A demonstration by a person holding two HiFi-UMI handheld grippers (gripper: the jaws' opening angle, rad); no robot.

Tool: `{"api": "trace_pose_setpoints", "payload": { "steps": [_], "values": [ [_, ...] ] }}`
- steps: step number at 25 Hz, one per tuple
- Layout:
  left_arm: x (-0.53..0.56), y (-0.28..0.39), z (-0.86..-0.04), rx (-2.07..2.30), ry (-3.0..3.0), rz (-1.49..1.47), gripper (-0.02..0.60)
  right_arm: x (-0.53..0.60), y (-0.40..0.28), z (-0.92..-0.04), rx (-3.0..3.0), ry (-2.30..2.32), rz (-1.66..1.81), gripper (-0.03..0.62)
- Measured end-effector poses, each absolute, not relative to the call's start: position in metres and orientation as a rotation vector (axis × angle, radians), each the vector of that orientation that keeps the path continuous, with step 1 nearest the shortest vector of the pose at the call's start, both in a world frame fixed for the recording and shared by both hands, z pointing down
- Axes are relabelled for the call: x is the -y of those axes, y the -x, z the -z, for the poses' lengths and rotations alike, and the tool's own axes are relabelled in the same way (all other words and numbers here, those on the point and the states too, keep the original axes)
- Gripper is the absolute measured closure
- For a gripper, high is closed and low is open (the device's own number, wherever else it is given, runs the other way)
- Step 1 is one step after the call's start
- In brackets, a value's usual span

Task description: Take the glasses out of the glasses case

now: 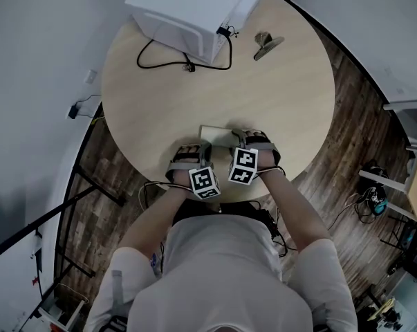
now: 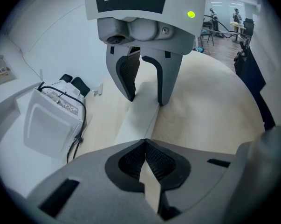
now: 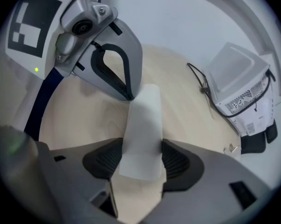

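A pale cream glasses case [image 1: 217, 134] lies near the front edge of the round wooden table [image 1: 277, 109], closed as far as I can see. My left gripper [image 1: 205, 148] is at its near-left end. In the left gripper view, that gripper [image 2: 147, 174] is shut on a thin edge of the case [image 2: 139, 118]. My right gripper [image 1: 237, 140] holds the other end. In the right gripper view, the right gripper [image 3: 140, 164] has its pads pressed on both sides of the case [image 3: 144, 120]. Each gripper view shows the opposite gripper across the case. No glasses are visible.
A white boxy appliance [image 1: 194, 5] stands at the table's far side with a black cable [image 1: 160, 64] looping in front of it. A small metal object [image 1: 267, 45] lies at the far right. Bare tabletop spreads between these and the case.
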State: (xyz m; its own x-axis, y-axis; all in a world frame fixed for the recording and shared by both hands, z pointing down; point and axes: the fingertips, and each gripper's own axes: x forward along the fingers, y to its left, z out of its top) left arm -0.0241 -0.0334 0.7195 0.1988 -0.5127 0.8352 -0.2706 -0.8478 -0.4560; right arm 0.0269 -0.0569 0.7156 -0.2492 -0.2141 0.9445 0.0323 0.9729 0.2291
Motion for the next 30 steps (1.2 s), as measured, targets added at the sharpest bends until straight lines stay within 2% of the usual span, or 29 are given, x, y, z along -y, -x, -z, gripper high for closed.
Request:
{"api": "trace_pose_setpoints", "payload": {
  "steps": [19,30],
  "values": [
    [0.034,0.024,-0.715,-0.745,2.231,1.702,0.574,0.059,-0.026,-0.711,1.804,-0.017,0.169,0.33],
    [0.035,0.024,-0.714,-0.743,2.223,1.706,0.574,0.066,-0.025,-0.703,1.837,0.132,-0.035,0.332]
  ]
}}
